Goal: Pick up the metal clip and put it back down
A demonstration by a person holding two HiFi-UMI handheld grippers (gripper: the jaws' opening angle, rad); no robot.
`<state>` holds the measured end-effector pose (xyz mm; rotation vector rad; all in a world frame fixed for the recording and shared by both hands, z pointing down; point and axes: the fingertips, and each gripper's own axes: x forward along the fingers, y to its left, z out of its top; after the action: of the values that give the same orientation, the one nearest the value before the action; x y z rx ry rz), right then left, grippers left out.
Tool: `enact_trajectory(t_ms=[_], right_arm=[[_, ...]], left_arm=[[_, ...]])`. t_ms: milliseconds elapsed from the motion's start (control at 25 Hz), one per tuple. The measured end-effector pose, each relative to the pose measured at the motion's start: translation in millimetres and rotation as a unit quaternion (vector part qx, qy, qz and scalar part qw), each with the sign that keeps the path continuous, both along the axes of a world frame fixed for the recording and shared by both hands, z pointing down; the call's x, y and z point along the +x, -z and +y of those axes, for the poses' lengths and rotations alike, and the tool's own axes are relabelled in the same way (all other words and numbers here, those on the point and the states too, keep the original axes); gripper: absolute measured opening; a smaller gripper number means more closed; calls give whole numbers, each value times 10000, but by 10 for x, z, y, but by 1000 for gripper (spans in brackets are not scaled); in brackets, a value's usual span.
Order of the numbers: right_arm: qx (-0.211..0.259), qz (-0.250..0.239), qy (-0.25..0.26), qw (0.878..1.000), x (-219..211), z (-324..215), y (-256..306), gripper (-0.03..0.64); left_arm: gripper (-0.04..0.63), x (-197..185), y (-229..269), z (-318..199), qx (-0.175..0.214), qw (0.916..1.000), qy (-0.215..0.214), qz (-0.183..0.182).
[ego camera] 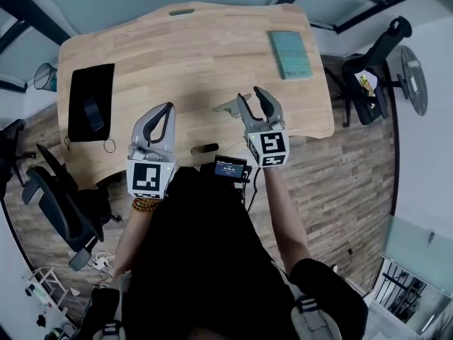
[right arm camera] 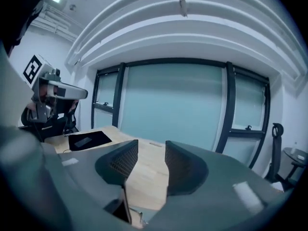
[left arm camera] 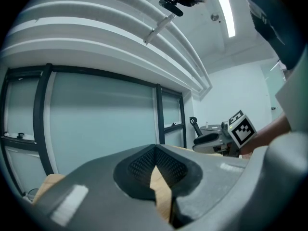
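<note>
- Left gripper [left arm camera: 155, 148] [ego camera: 164, 110]: fingers closed tip to tip with nothing between them. A thin wedge of table wood shows below the meeting point. It is held over the near edge, at 7 o'clock from the table's middle.
- Right gripper [right arm camera: 151, 158] [ego camera: 249, 96]: fingers apart and empty, with bare wood showing through the gap. It is held at 5 o'clock from the table's middle.
- Metal clip [ego camera: 205, 149]: a small dark oblong piece, too small to make out in detail. It lies flat on the table by the near edge, between the two grippers, and neither touches it.
- Screen device [ego camera: 230, 167]: small, with a lit display, at the near edge. It sits just beside the clip, at its 4 o'clock.
- Bead bracelet [ego camera: 145, 204]: on the left wrist, behind the marker cube.
- Table [ego camera: 198, 55]: light wood with rounded corners.
- Black mat [ego camera: 90, 101] [right arm camera: 89, 139]: at the table's 9 o'clock, with a flat dark phone-like item [ego camera: 93, 113] lying on it.
- Teal book [ego camera: 290, 54]: closed and flat, at the table's 2 o'clock, well apart from both grippers.
- Office chair [ego camera: 56, 197]: dark, on the plank floor at 8 o'clock.
- Second chair [ego camera: 375, 62]: at 3 o'clock.
</note>
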<state>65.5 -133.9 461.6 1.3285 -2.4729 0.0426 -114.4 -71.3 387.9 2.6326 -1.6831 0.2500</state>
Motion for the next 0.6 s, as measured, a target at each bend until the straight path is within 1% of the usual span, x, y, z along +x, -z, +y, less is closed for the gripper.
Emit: enact_trajectory(t_ms=[160,320,440,520,600], right_arm=[[502,-96,10,9987,-106,94,449,182],[637,-169,32,9978,-183,207,727,162],[833,-335,-19,9960,-182,289,901,145],[885,-440,-41,9951,-186,338,1010,132],[1006,-675,-38,9926,-223,376,1162,118]], left_arm=[[0,15,98,-15,146,9999,-34,78],[2,13,166,-24,259,9996,-40,108],[0,14,195,-16,307,9994,-29,135],[0,11,209,-10,340,9993,-21,161],[1,-6,216,-1,363,9992,-9,188]])
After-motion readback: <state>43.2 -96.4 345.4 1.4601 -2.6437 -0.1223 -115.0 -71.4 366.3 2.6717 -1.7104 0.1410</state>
